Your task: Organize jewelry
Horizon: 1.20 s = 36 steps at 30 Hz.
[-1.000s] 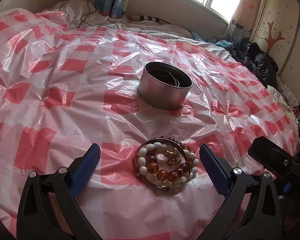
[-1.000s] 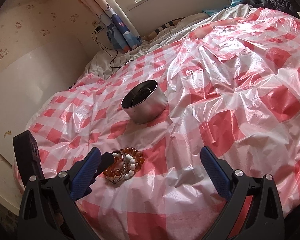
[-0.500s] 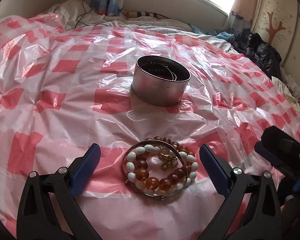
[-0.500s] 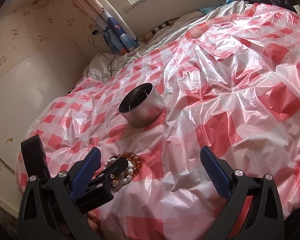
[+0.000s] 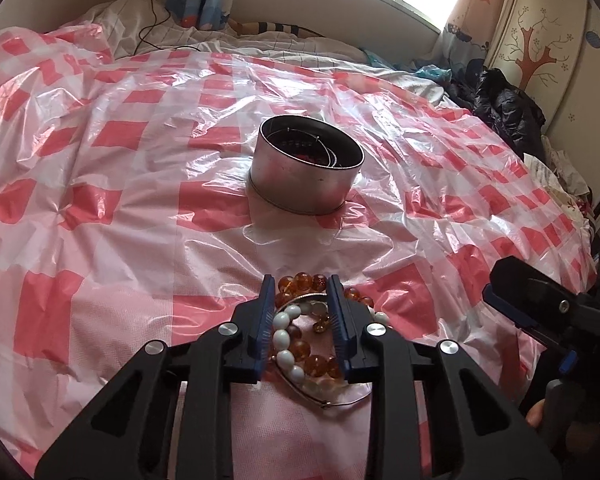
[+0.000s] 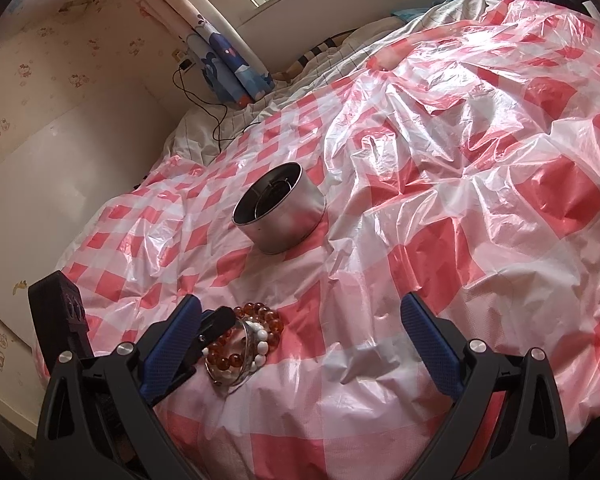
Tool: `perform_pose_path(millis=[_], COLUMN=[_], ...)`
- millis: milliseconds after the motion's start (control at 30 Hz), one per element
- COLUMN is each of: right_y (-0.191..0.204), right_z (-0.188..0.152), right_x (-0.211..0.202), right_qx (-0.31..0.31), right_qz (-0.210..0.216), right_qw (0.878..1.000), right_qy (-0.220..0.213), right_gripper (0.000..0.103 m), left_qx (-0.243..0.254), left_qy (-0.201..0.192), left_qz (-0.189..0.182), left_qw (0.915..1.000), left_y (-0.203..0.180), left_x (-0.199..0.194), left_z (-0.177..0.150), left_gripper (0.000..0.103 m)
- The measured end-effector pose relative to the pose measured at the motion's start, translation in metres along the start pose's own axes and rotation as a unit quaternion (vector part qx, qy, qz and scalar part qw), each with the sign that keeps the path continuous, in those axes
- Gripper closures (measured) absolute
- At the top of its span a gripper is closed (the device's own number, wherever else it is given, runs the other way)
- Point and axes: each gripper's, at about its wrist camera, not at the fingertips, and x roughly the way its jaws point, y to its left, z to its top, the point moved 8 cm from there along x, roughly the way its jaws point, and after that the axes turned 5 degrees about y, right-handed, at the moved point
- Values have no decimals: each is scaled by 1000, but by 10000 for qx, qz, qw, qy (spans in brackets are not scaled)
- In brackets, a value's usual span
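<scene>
Both wrist views look down, sharing tin (image 5: 306, 170)

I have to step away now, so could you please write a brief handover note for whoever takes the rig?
Left gripper: jaws have just been closing on the pile of bracelets; amber and white beads sit between the pads, pile not yet lifted off the checked plastic sheet.
Right gripper: open, empty, beside the pile.
Metal tin: upright farther back on the sheet, some jewelry already inside.
Left: lift the bracelets and drop them into the tin.
</scene>
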Motion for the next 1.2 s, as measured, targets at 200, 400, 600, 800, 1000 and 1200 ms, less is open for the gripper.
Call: perform_pose_path(millis=[200,400,600,800,1000,1200], right_y=[0,9,47,84,76,69], right_z=[-1,-6,-24,-41,-43,-50], right_x=[1,5,15,31,63,73], right_qx=[-14,-230,-1439,-2584,-2540,-2570], right_qz=[-20,14,-189,-302,-426,-608], right_qw=[10000,9996,9887,9640,9608,9573], right_qy=[14,137,385,549,1025,1179], right_gripper=[7,7,8,39,63,91], left_qx=[-18,-399,-1655,-2003,-2081,-2058], left_qy=[75,-90,-341,-669,-813,-843], left_qz=[-121,-265,-779,-617,-701,-769], left_qw=[9999,9988,9825,9755,9722,9719], left_y=[-2,9,59,87,100,102], left_x=[1,-8,-26,-47,-60,-64], left_z=[-4,-1,7,10,15,17], left_gripper=[58,22,22,21,19,18])
